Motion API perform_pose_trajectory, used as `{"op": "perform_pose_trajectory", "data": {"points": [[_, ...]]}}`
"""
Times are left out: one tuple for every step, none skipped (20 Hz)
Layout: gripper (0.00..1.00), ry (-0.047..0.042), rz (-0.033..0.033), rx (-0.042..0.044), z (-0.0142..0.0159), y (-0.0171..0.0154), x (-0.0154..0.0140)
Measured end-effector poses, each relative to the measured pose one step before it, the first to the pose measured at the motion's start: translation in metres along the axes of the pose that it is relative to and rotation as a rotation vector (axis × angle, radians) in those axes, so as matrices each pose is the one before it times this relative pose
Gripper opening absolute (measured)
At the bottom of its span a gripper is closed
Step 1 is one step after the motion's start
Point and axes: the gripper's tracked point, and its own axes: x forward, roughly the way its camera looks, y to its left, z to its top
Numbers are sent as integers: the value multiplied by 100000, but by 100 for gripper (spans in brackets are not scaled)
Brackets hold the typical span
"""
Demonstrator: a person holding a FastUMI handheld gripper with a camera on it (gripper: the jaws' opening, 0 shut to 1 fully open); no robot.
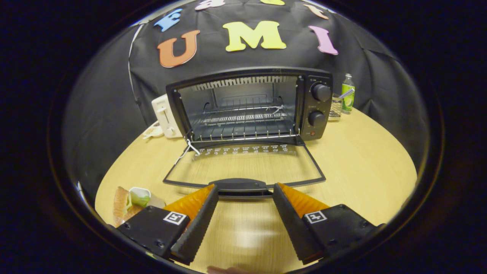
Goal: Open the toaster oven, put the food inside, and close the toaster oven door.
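Two gripper (245, 190) fingers reach forward over the pale wooden round table (361, 167), spread well apart with nothing held between them. Bare tabletop shows in the gap. Their tips sit just short of the dark curved handle (243, 185) on the front edge of the glass oven door (243, 165), one tip at each end of the handle; whether they touch it I cannot tell.

That door lies folded fully down, flat over the table, with wood grain showing through the pane. Beyond it stands the black toaster oven (251, 104), its cavity open, with a wire rack (243, 127) across the lower part. Two round black knobs (320, 92) sit one above the other on its panel.

Off beside the gripper's left finger, near the table's edge, lies the food: a sandwich with green filling (127, 203), partly hidden by the finger's mount.

Behind the oven, on the side of the sandwich, stands a white pop-up toaster (165, 116). On the opposite side, past the knobs, stand a small wire basket (335, 108) and a green-labelled bottle (347, 93).
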Motion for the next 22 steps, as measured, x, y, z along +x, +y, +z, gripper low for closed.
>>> {"op": "perform_pose_trajectory", "data": {"points": [[98, 2750, 3542, 1099, -363, 416, -339], [98, 2308, 5605, 2525, -186, 704, -517], [98, 2279, 7429, 2896, -94, 1034, -608], [97, 3739, 8826, 2932, -184, 1147, -466], [97, 2786, 7097, 5100, -97, 742, -666], [96, 1536, 6304, 5964, 263, 608, -505], [96, 1563, 6360, 5607, 193, 696, -521], [94, 4252, 6262, 4077, -231, 893, -435], [93, 4638, 7199, 3916, -683, 1163, -336], [92, 5963, 7210, 3042, -964, 1349, -248], [91, 5116, 5590, 2548, -927, 1141, -210], [90, 4441, 3008, 1060, -821, 471, 268], [89, 3536, 586, -767, -746, -53, 488], [87, 3132, -896, -2223, -575, -19, 375], [87, 2861, -868, -2655, -475, 260, 555], [86, 2663, 85, -2511, -294, 522, 412], [85, 1972, -315, -2002, -109, 378, 582], [84, 1052, -319, -1195, 256, 421, 372], [84, 1083, -1303, 70, 216, 181, -44], [83, 974, -2393, 669, 413, -160, 171], [82, 2275, -2169, 175, 100, 138, 145], [81, 3491, -2490, 116, -68, -29, 182]]}}
